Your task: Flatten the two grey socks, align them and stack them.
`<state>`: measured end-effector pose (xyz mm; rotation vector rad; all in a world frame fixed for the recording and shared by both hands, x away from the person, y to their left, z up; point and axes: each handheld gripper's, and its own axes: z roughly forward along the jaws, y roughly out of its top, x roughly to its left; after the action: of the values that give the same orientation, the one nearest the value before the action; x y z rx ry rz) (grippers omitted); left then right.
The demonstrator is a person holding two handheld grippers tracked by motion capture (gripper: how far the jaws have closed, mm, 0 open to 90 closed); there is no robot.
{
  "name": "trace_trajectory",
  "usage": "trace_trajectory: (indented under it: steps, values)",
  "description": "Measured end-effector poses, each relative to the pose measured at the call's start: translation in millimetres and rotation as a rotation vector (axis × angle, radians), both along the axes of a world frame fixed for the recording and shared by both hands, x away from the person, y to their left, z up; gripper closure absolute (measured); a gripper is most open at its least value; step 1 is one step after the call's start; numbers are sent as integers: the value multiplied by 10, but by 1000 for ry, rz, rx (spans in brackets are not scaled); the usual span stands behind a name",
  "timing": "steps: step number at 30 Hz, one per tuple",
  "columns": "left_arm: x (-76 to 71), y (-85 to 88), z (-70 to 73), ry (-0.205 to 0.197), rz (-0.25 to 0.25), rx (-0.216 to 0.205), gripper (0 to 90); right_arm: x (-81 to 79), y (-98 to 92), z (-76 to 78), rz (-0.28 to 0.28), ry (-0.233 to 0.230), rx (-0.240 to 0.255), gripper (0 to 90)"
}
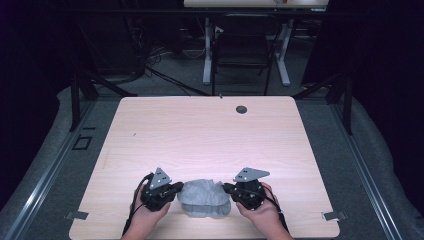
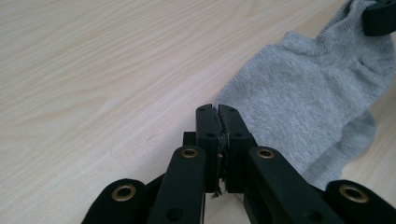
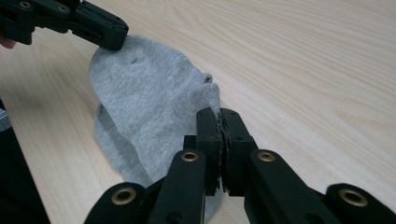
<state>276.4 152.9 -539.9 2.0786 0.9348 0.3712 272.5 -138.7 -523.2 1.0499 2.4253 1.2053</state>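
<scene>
Sock (image 1: pixel 204 199) lies low centre on the bench (image 1: pixel 200 130), between my left gripper (image 1: pixel 176 189) and right gripper (image 1: pixel 226 188); both fingers pressed together at its ends.

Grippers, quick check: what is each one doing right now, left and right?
Left gripper: jaws shut at the edge of the grey sock; a pinch on it cannot be told.
Right gripper: jaws shut at the sock's other end; a pinch cannot be told.

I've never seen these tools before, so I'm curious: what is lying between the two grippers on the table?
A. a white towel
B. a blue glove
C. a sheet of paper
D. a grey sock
D: a grey sock lies on the table between the left gripper and the right gripper, its knit fabric clear in both gripper views.
</scene>
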Motion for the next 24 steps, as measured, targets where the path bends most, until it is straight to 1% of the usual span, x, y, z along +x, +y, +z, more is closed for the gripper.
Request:
trace_trajectory:
  steps: [1, 2, 3, 5, 10, 14, 15, 17, 18, 19, 20, 21, 22, 23, 24]
  values:
    - [-15, 2, 0, 0, -5, 1, 879, -14, 0, 1, -1, -1, 4, 874]
    - [-31, 1, -4, 0, -6, -4, 879, -26, -5, 4, 5, 0, 0, 874]
    - [-47, 2, -1, 5, -12, -4, 879, -40, -7, 6, 8, 1, -5, 874]
    - [-82, -7, -6, 1, -20, 0, 879, -66, -11, -3, 8, -1, -7, 874]
    - [-146, -27, -39, 8, -29, -8, 879, -126, -26, -59, 11, 20, -18, 874]
    - [-153, -38, -78, 16, -37, -2, 879, -140, -34, -115, 12, 28, -37, 874]
    - [-151, -39, -86, 20, -38, -1, 879, -141, -39, -133, 8, 31, -27, 874]
    - [-150, -49, -114, 26, -35, -1, 879, -142, -50, -157, 6, 38, -26, 874]
    - [-145, -51, -126, 27, -40, 11, 879, -141, -54, -170, 4, 42, -32, 874]
    - [-145, -62, -149, 30, -35, 9, 879, -138, -58, -183, 6, 45, -38, 874]
    - [-136, -64, -162, 29, -40, 19, 879, -135, -56, -203, 4, 50, -35, 874]
    - [-134, -69, -172, 35, -38, 17, 879, -131, -55, -215, 6, 52, -42, 873]
    - [-126, -68, -182, 29, -41, 21, 879, -129, -55, -223, 5, 51, -47, 874]
    - [-123, -75, -193, 36, -42, 16, 879, -125, -51, -239, 2, 48, -43, 873]
    - [-118, -78, -199, 36, -46, 19, 878, -118, -56, -244, 5, 59, -55, 873]
